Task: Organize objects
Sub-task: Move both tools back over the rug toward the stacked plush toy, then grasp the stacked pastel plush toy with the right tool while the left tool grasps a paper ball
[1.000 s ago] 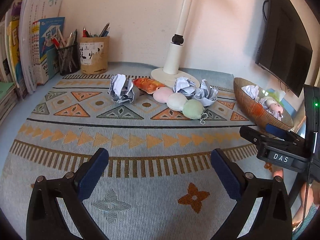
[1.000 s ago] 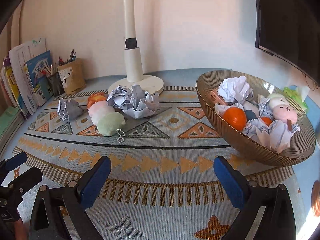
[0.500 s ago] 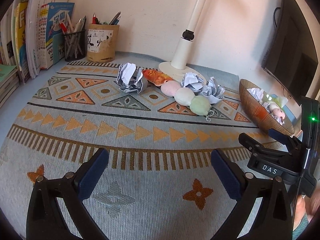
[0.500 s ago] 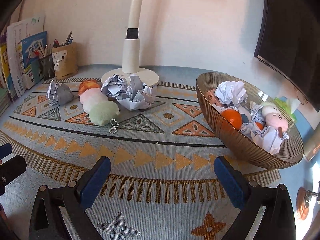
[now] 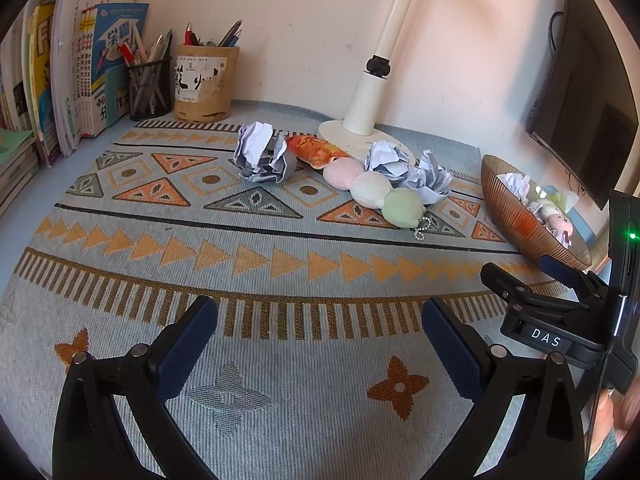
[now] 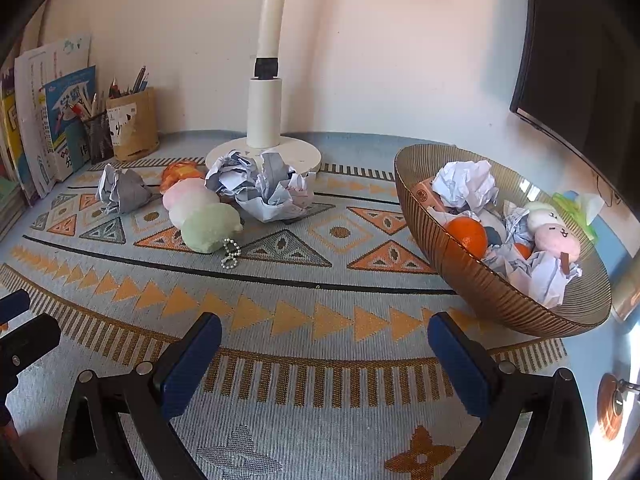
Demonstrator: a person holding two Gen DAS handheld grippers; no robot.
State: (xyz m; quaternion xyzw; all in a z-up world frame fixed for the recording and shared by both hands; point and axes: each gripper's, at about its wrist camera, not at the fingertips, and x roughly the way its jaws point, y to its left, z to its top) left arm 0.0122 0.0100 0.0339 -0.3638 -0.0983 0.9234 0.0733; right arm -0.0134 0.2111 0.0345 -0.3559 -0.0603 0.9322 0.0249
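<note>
3 paper balls (image 5: 262, 156), 1 3-ball plush (image 6: 200, 212) on mat; 1 bowl (image 6: 480, 276).

You face a plain cream wall (image 6: 400, 60). A patterned woven mat (image 5: 280, 280) covers the counter, books (image 5: 60, 80) stand at left, and a dark monitor (image 5: 580, 100) hangs at right in warm light.

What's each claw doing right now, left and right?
Left claw: open, holding nothing, above the mat.
Right claw: open, holding nothing, above the mat.
</note>
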